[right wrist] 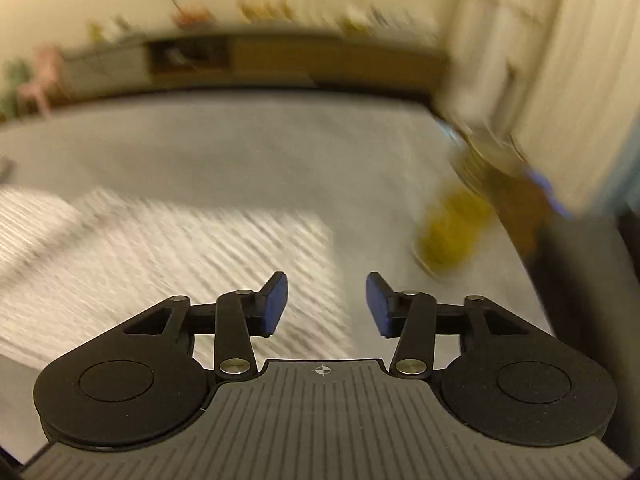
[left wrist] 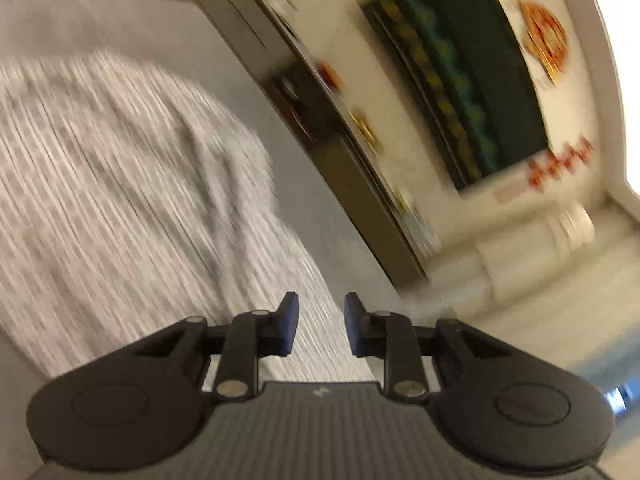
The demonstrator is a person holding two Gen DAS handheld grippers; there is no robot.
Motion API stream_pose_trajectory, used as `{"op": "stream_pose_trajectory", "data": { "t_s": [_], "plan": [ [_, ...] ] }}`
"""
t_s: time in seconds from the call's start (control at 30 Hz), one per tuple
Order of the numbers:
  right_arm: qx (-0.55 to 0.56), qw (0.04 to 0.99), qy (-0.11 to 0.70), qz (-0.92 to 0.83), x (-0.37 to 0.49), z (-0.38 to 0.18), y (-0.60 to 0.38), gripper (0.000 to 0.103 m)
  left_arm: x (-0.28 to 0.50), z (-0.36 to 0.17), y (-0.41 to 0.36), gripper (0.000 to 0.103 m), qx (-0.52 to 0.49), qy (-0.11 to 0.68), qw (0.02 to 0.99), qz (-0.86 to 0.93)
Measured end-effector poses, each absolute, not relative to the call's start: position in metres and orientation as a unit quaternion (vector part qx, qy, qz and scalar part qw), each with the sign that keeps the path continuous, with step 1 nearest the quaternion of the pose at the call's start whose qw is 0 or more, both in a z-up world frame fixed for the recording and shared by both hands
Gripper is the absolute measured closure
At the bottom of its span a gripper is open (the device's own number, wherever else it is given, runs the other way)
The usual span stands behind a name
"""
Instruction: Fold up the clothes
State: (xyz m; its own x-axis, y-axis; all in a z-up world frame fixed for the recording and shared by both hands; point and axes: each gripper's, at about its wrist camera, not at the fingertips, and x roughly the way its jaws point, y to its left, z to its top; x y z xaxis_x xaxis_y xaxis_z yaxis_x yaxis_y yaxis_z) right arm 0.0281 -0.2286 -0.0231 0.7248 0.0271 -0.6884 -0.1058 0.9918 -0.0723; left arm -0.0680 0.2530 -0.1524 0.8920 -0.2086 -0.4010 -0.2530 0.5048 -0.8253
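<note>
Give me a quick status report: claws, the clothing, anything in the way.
Left claw open, empty. Right claw open, empty. Striped garment lying on grey surface, released. Yellow object off to the right, clear of garment; frames blurred.

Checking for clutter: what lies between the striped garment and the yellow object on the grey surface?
Only bare grey surface separates the striped garment from the yellow object, seen in the right wrist view.

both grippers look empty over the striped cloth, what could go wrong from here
1. The left gripper and right gripper are both open with nothing between the pads, so the striped garment may slump out of its fold.
2. Both views are badly blurred, so a re-grasp could miss the hem.
3. A yellow object lies near the right gripper on the grey surface; a sweep might knock it.
</note>
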Motion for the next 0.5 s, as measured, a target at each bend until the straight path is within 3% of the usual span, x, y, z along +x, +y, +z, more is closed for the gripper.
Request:
{"op": "stream_pose_trajectory", "data": {
  "t_s": [0.23, 0.37, 0.4, 0.5],
  "plan": [
    [-0.044, 0.884, 0.441, 0.151, 0.065, -0.074, -0.123, 0.056, -0.043, -0.207, 0.360, 0.079, -0.585, 0.239, 0.756, 0.171],
    [-0.043, 0.863, 0.492, 0.103, 0.076, -0.115, -0.138, 0.058, -0.048, -0.217, 0.392, 0.091, -0.598, 0.221, 0.745, 0.195],
    [-0.047, 0.865, 0.492, 0.089, 0.075, -0.118, -0.144, 0.057, -0.049, -0.217, 0.399, 0.098, -0.594, 0.219, 0.746, 0.206],
    [-0.062, 0.858, 0.507, 0.048, 0.082, -0.123, -0.156, 0.051, -0.052, -0.215, 0.402, 0.099, -0.588, 0.218, 0.745, 0.228]
  ]
}}
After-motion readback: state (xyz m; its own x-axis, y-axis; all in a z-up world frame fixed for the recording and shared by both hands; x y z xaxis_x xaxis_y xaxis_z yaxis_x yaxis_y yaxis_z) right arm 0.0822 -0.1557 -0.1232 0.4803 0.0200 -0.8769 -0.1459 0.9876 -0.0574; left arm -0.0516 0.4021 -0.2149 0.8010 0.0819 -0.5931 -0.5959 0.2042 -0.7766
